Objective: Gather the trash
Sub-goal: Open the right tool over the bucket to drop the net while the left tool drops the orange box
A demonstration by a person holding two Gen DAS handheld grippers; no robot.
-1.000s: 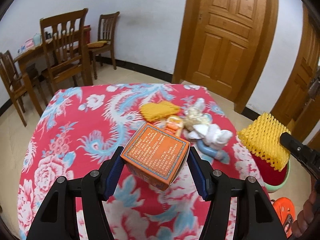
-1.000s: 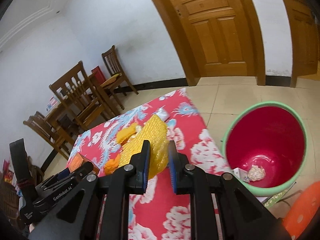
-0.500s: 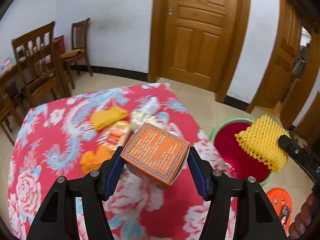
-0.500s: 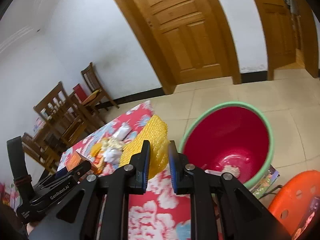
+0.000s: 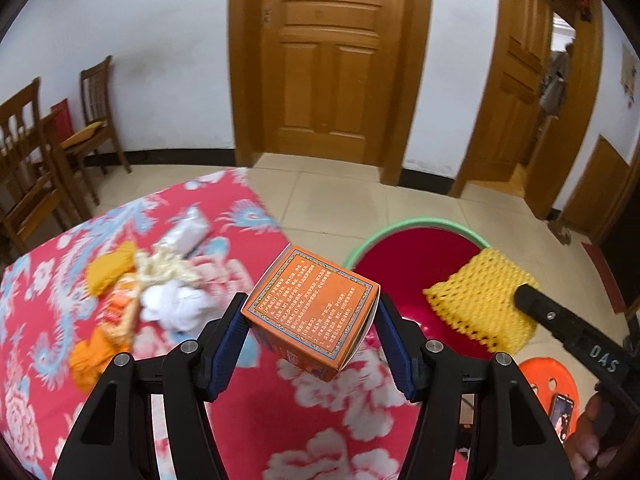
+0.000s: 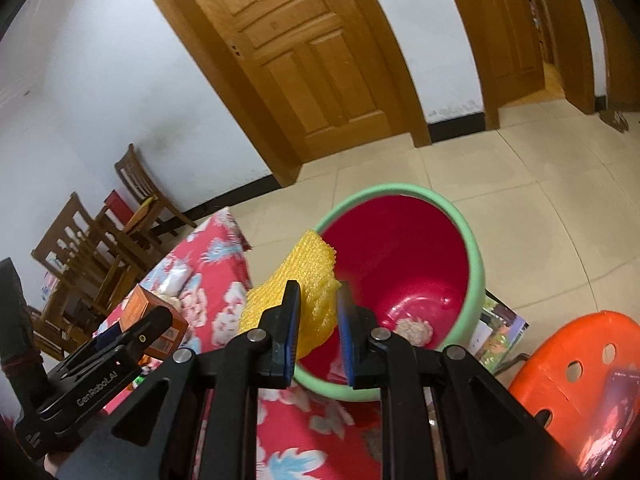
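Left tool (image 5: pixel 311 320) grasps the box (image 5: pixel 310 306); right tool (image 6: pixel 318 312) grasps yellow net (image 6: pixel 298 280) at the bin's (image 6: pixel 472 248) rim; only its view shows trash inside.

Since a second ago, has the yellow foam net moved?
Yes. The yellow foam net, then over the red tablecloth, now hangs at the bin's green rim.

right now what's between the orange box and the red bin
In the left wrist view only a strip of the flowered tablecloth separates the orange box from the red bin; no other trash lies there.
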